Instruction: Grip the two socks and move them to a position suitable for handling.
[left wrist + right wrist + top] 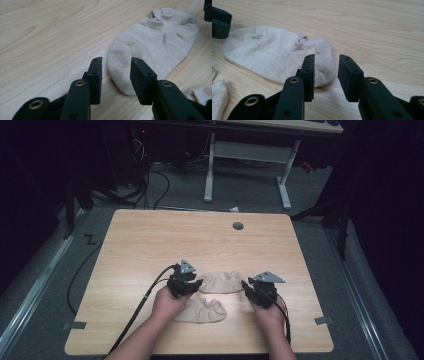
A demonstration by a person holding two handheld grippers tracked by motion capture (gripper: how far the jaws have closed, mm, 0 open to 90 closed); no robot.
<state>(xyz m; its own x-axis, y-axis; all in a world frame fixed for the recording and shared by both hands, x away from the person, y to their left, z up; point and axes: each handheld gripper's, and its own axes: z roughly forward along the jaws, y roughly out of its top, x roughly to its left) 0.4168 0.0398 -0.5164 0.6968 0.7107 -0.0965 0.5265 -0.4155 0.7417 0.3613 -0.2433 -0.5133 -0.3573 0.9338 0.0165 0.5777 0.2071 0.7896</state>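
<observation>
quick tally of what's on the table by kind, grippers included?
Beige socks: 2, the far sock between the two grippers and the near sock closer to the person.
Handheld grippers: 2, the left gripper and the right gripper, both with fingers open at opposite ends of the far sock.
Total: 4

My light wood-grain surface [150, 240] carries two beige ankle socks. The far sock [222, 281] lies flat toward the near edge, well short of the round grey grommet [238, 226]. The near sock [202, 311] lies just beside the far sock, closer to me.
</observation>
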